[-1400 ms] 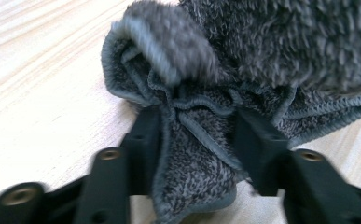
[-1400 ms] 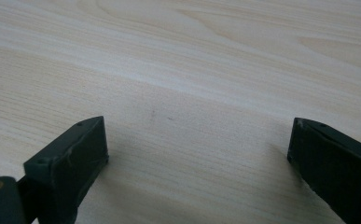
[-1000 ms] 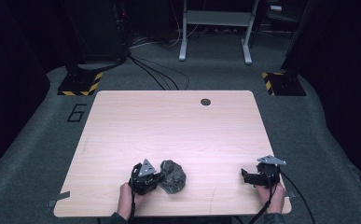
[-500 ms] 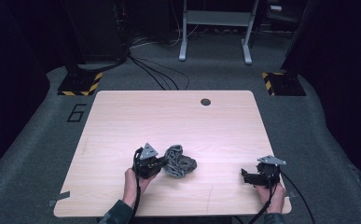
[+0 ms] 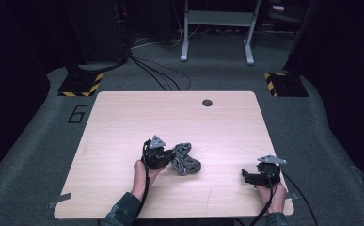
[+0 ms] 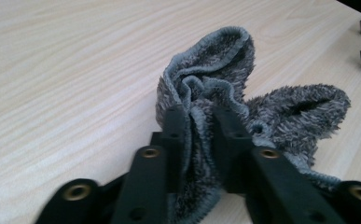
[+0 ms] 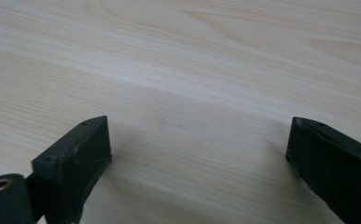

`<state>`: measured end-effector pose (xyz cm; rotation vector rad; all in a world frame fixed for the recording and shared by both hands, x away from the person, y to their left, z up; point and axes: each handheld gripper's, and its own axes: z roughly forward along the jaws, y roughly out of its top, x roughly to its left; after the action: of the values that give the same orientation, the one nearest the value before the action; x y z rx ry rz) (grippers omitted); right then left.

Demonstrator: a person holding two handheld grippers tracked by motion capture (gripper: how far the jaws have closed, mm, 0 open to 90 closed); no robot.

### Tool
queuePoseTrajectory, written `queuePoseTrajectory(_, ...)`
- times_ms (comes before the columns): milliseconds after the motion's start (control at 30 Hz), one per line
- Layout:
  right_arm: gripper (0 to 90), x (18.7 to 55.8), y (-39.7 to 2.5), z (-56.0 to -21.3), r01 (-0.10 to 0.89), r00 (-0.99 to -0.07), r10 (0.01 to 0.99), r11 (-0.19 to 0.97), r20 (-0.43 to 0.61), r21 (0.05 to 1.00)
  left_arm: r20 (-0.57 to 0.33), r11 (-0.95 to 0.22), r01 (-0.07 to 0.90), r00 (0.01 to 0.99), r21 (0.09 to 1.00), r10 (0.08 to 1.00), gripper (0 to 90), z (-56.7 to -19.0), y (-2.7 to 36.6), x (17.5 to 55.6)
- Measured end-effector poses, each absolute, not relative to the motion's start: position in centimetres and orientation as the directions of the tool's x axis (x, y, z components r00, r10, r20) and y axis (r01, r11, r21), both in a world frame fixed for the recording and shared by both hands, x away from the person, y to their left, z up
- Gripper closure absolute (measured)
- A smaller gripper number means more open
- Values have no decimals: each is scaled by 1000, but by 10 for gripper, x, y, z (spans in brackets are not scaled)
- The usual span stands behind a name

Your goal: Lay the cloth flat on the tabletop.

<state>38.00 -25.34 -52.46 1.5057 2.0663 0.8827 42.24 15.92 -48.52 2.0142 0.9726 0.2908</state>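
High view, left claw point(image 5: 166, 158) pinching grey cloth point(image 5: 185, 159), mid-table point(image 5: 123, 117).

Grey cloth point(image 6: 225, 107) pinched fold hidden between the jaws, its lower part cut off by the bottom edge

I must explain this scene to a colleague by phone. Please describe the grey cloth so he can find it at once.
Start at the light wooden table. Near its front edge, left of centre, the left gripper has its jaws shut on a crumpled grey cloth. It is the one soft, fuzzy thing on the table, with a stitched hem.
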Motion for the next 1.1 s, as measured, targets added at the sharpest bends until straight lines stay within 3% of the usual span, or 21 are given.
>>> queuePoseTrajectory(133,119,381,-235,-514,653,-366,929,221,47,724,-161,-330,538,674,775,721,471,-485,167,423)
queuePoseTrajectory(167,130,380,-230,-510,646,-381,923,218,62,731,-167,-331,542,677,773,717,471,-484,169,423)
queuePoseTrajectory(200,146,381,-216,-499,625,-424,902,229,78,746,-175,-334,550,678,765,714,413,-483,174,423)
queuePoseTrajectory(300,162,381,-201,-488,601,-473,875,236,103,763,-179,-338,554,680,761,711,377,-483,177,424)
queuePoseTrajectory(400,257,381,-164,-469,558,-577,810,301,101,773,-198,-341,569,682,748,704,353,-486,181,425)
queuePoseTrajectory(533,330,383,-134,-462,523,-652,752,348,102,778,-217,-351,582,690,733,690,435,-489,182,425)
queuePoseTrajectory(600,398,385,-110,-458,487,-698,712,402,69,776,-210,-362,581,692,729,690,551,-490,181,425)
queuePoseTrajectory(633,398,385,-110,-458,487,-698,712,402,69,776,-206,-371,580,697,725,687,551,-491,181,425)
queuePoseTrajectory(700,491,390,-90,-462,466,-732,680,460,38,756,-200,-377,577,699,724,686,660,-492,181,425)
queuePoseTrajectory(733,491,390,-90,-462,466,-732,680,460,38,756,-204,-377,580,700,722,685,660,-492,181,424)
queuePoseTrajectory(833,715,400,-76,-471,475,-734,679,510,4,717,-196,-384,575,703,723,684,801,-495,181,424)
queuePoseTrajectory(967,819,408,-82,-473,485,-715,699,501,-6,717,-198,-382,576,702,723,684,841,-497,182,422)
queuePoseTrajectory(1100,839,416,-90,-474,509,-676,737,479,-13,716,-212,-368,581,699,726,683,843,-498,183,420)
